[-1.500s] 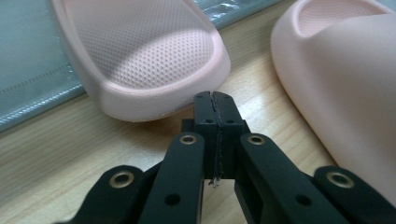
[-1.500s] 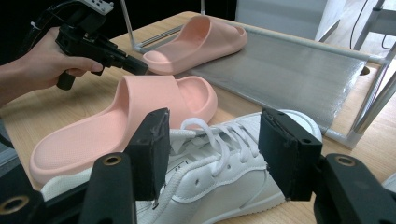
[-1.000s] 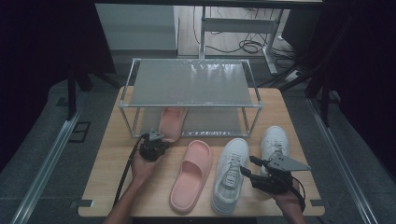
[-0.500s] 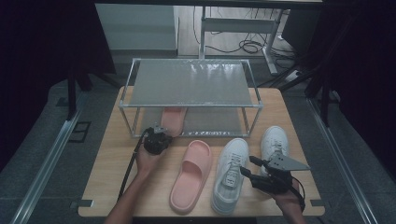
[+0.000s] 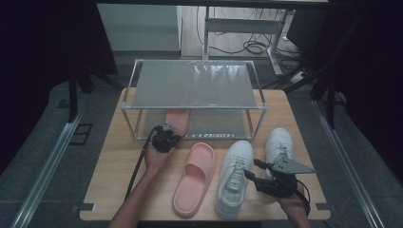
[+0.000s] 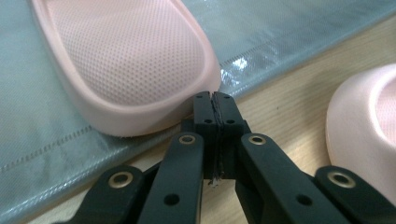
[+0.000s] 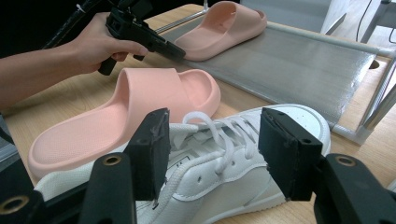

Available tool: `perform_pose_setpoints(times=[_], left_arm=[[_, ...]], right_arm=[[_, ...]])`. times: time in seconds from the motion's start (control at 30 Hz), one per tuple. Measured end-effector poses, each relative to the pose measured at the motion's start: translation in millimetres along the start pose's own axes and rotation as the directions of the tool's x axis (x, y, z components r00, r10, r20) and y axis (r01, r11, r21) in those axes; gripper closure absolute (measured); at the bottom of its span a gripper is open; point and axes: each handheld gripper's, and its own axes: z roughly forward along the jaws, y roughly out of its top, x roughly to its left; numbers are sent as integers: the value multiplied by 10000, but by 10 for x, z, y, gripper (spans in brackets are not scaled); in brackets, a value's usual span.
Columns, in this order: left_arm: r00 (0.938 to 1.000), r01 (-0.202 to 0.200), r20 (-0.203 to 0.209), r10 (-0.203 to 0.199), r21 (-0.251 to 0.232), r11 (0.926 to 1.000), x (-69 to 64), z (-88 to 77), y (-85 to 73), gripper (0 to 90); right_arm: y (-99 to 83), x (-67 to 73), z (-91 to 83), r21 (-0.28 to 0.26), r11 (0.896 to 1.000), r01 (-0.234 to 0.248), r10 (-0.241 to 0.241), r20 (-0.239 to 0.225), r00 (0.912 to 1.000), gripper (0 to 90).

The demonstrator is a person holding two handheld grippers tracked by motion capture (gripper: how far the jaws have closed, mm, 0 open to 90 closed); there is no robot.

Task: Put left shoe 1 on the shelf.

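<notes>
Pressed flat together with nothing between them, the jaws of the left gripper (image 6: 215, 100) sit right at the heel edge of the pink slipper on the rack (image 6: 126, 65), touching or all but touching its rim. That slipper lies on the lower shelf (image 6: 289, 42) of the wire shoe rack (image 5: 195, 83), its heel near the shelf's front edge. Judging from the closed tips at the heel, the step in hand is nudging this slipper deeper onto the shelf rather than carrying it.

Its mate, the second pink slipper (image 5: 194, 178), lies on the wooden table (image 5: 119, 161) just in front of the rack, toe towards it. Beside it is a white sneaker (image 5: 234, 178), with another white sneaker (image 5: 279, 145) farther right.

Over the nearer sneaker the right gripper (image 7: 212, 149) hovers, its jaws spread wide on either side of the laces, the pads not pressing the shoe.

Next, the left gripper probably needs a short, level push along the shelf, kept low so the tips do not ride over the soft rim. After that it must back off, open, and go to the slipper on the table.
</notes>
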Motion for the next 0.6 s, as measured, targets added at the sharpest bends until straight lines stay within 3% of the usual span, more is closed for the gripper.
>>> perform_pose_setpoints(times=[0.27, 0.43, 0.6], left_arm=[[10000, 48, -22, -48, -15, 10000, -8, -2, 2, 887], [9995, -306, 70, 308, -230, 9993, -70, -161, -22, 879], [9987, -379, 329, 394, -449, 9983, -116, -359, -137, 870]], right_arm=[[-2, 1, -2, 24, 10000, 5, -5, -5, 10000, 446], [-2, 11, -5, 2, 10000, 20, -20, -4, 10000, 446], [-3, 10, -11, -23, 10000, 36, -35, 23, 10000, 446]])
